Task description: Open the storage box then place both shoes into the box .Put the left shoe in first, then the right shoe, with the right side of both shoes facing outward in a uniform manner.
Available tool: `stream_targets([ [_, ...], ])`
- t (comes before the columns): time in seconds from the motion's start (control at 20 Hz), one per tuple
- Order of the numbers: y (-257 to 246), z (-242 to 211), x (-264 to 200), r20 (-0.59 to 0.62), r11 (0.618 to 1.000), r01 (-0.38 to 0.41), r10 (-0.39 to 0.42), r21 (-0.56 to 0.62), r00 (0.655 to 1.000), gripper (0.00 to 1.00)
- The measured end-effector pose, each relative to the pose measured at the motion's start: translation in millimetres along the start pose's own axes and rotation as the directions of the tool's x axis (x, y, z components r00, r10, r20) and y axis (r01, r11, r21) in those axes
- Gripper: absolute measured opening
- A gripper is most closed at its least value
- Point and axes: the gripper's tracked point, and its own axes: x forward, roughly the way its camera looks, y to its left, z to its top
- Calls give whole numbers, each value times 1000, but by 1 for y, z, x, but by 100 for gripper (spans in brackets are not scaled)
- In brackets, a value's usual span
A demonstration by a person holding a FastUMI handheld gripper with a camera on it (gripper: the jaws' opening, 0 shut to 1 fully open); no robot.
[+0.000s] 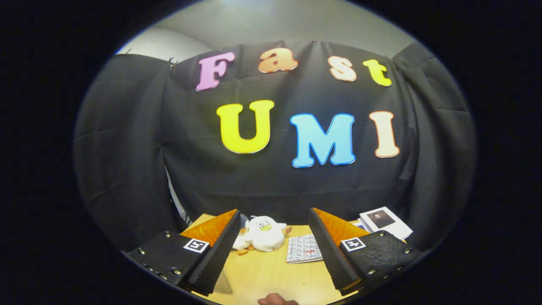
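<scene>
The gripper (275, 258) stands wide apart, holding nothing, over the table (271, 279); beyond its fingers lie a plush toy (263, 233) and a small booklet (303, 249); no shoes or box seen.

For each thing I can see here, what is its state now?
gripper: open, fingers wide apart, holding nothing.
white plush duck toy with yellow beak: lying on the table beyond the fingers, untouched.
small patterned booklet: closed, flat on the table beside the toy.
white booklet with a dark picture: closed, flat, at the far edge.
light wooden table: bare between the fingers.
</scene>
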Motion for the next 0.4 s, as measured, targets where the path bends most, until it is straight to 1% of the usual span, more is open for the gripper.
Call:
stream_targets([
  [0.15,-23,16,-19,93,998,63,-63,5,994,98],
  [0.3,-30,15,-24,97,996,87,-87,-2,991,98],
  [0.4,-39,7,-29,91,994,106,-108,31,990,98],
])
